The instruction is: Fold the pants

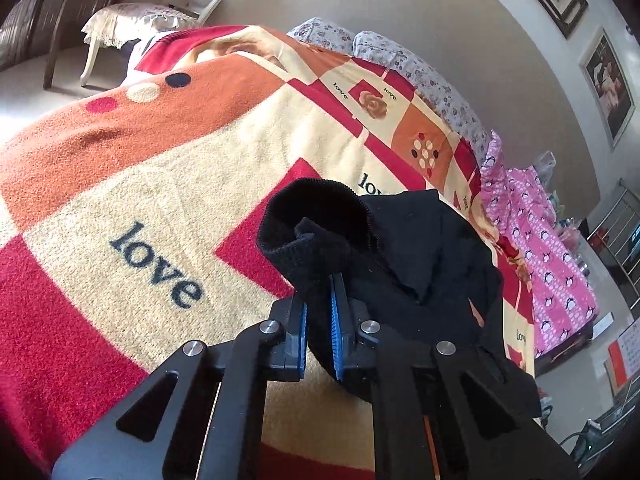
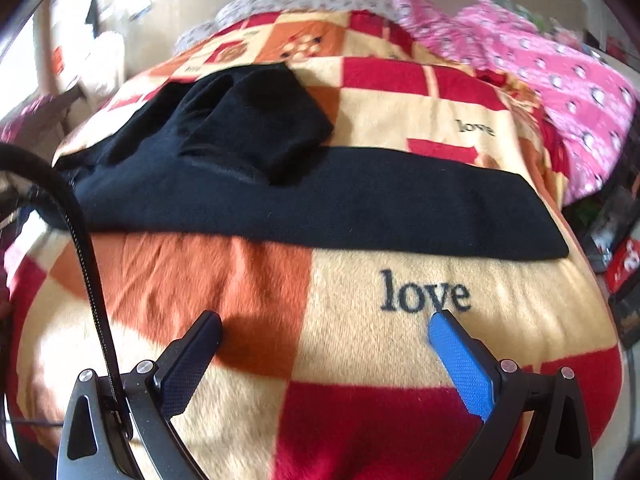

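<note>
Black pants (image 2: 320, 204) lie across a bed covered by a red, orange and cream "love" blanket (image 2: 360, 280). One leg stretches flat to the right; the other part is bunched at the upper left. My left gripper (image 1: 319, 288) is shut on the ribbed black waistband (image 1: 312, 224) of the pants (image 1: 420, 260) and holds it lifted off the blanket (image 1: 140, 200). My right gripper (image 2: 326, 328) is open and empty, hovering over the blanket just in front of the flat leg.
A pink penguin-print quilt (image 2: 560, 80) lies on the far right of the bed, also in the left wrist view (image 1: 552, 260). Floral pillows (image 1: 420, 72) sit at the head. A white chair (image 1: 160, 12) stands beyond the bed. Framed pictures (image 1: 608, 84) hang on the wall.
</note>
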Demonstrator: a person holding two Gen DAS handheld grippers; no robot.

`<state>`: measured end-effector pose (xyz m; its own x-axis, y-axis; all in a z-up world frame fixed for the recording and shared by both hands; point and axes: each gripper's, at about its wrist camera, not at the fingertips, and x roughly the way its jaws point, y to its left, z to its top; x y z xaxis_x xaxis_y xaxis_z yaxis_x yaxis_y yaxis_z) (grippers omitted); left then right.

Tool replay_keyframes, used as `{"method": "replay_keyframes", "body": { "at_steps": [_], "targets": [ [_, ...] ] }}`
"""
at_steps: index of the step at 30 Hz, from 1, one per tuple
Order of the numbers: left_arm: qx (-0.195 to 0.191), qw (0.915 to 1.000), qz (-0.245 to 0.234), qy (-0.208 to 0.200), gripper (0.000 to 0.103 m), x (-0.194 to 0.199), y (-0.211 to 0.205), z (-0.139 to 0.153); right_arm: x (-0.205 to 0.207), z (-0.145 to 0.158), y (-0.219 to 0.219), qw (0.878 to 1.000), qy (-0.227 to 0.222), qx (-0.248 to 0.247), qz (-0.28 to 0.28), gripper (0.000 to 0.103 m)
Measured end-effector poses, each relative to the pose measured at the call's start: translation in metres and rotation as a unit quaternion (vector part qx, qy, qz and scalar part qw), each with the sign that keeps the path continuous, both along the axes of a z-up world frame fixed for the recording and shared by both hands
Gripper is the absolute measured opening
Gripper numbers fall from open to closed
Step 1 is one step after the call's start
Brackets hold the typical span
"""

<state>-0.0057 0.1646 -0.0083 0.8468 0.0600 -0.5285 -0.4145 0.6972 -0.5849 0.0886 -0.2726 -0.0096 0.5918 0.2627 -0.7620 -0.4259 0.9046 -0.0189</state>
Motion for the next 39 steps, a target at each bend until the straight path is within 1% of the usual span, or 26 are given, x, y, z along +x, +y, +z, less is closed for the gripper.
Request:
{"method": "replay_keyframes", "body": {
  "at_steps": [1,2,3,4,6,7,8,9,12,13,15,16,18,20,21,23,25,26,27,28,29,30,32,34,36,39],
  "targets": [
    [-0.001,1.0000,0.001,0.001,0.008,0.000,0.001,-0.001,0.000,0.001,-0.004,1.000,0.010,0.004,0.013,0.103],
    [-0.002,1.0000,0.002,0.004,0.008,0.001,0.001,-0.001,0.000,0.004,-0.009,0.999,0.019,0.012,0.023,0.096],
    [-0.003,1.0000,0.003,0.008,0.008,0.003,0.001,-0.001,0.000,0.010,-0.020,0.999,0.022,0.029,0.023,0.082],
    [-0.005,0.9999,0.001,0.011,0.008,0.004,0.001,-0.002,0.001,0.017,-0.035,0.998,0.026,0.053,0.014,0.079],
    [-0.010,0.9998,0.002,0.017,0.008,0.006,0.002,-0.004,0.005,0.032,-0.075,0.993,0.028,0.115,-0.022,0.079],
    [-0.014,0.9997,0.000,0.019,0.008,0.007,0.003,-0.005,0.010,0.041,-0.106,0.985,0.029,0.160,-0.058,0.079],
    [-0.017,0.9996,0.000,0.022,0.008,0.007,0.004,-0.006,0.014,0.046,-0.123,0.979,0.032,0.186,-0.079,0.079],
    [-0.021,0.9995,0.001,0.025,0.008,0.008,0.005,-0.007,0.022,0.049,-0.150,0.965,0.044,0.231,-0.113,0.079],
    [-0.024,0.9993,-0.001,0.028,0.009,0.010,0.005,-0.008,0.048,0.044,-0.210,0.910,0.103,0.348,-0.199,0.079],
    [-0.023,0.9993,-0.001,0.029,0.009,0.011,0.005,-0.008,0.058,0.038,-0.220,0.894,0.127,0.375,-0.211,0.078],
    [-0.024,0.9994,-0.003,0.025,0.009,0.011,0.005,-0.008,0.074,0.029,-0.222,0.873,0.170,0.408,-0.207,0.077],
    [-0.024,0.9994,-0.004,0.022,0.009,0.010,0.005,-0.008,0.078,0.025,-0.219,0.867,0.185,0.416,-0.205,0.077],
    [-0.026,0.9995,-0.005,0.018,0.009,0.009,0.006,-0.007,0.090,0.016,-0.211,0.861,0.216,0.411,-0.208,0.077],
    [-0.025,0.9995,-0.007,0.017,0.009,0.009,0.006,-0.007,0.095,0.010,-0.209,0.855,0.220,0.415,-0.220,0.076],
    [-0.024,0.9995,-0.009,0.016,0.009,0.009,0.005,-0.006,0.096,0.011,-0.210,0.853,0.208,0.424,-0.223,0.076],
    [-0.023,0.9996,-0.011,0.013,0.009,0.009,0.005,-0.006,0.102,0.008,-0.207,0.851,0.208,0.435,-0.209,0.075],
    [-0.025,0.9995,-0.010,0.014,0.009,0.009,0.006,-0.006,0.105,0.007,-0.203,0.857,0.198,0.434,-0.195,0.062],
    [-0.026,0.9995,-0.010,0.015,0.009,0.009,0.006,-0.006,0.108,0.002,-0.200,0.856,0.202,0.437,-0.189,0.051],
    [-0.029,0.9994,-0.010,0.015,0.009,0.009,0.007,-0.007,0.109,-0.002,-0.199,0.855,0.204,0.439,-0.185,0.036],
    [-0.031,0.9993,-0.009,0.018,0.009,0.010,0.007,-0.007,0.110,-0.006,-0.197,0.861,0.201,0.430,-0.185,0.030],
    [-0.034,0.9992,-0.010,0.020,0.009,0.010,0.007,-0.008,0.112,-0.010,-0.196,0.866,0.195,0.423,-0.184,0.019],
    [-0.037,0.9991,-0.012,0.020,0.009,0.011,0.008,-0.009,0.111,-0.013,-0.198,0.869,0.182,0.423,-0.183,0.011],
    [-0.042,0.9989,-0.007,0.019,0.009,0.009,0.010,-0.010,0.109,-0.019,-0.201,0.870,0.163,0.429,-0.180,0.002],
    [-0.045,0.9988,-0.007,0.017,0.005,0.006,0.011,-0.009,0.103,-0.016,-0.199,0.881,0.136,0.420,-0.171,0.003],
    [-0.045,0.9988,-0.007,0.020,0.005,0.000,0.012,-0.006,0.095,-0.005,-0.191,0.899,0.112,0.388,-0.167,0.003],
    [-0.049,0.9987,-0.013,0.009,0.004,-0.021,0.011,0.004,0.082,0.010,-0.191,0.905,0.096,0.382,-0.162,0.003]
  ]
}}
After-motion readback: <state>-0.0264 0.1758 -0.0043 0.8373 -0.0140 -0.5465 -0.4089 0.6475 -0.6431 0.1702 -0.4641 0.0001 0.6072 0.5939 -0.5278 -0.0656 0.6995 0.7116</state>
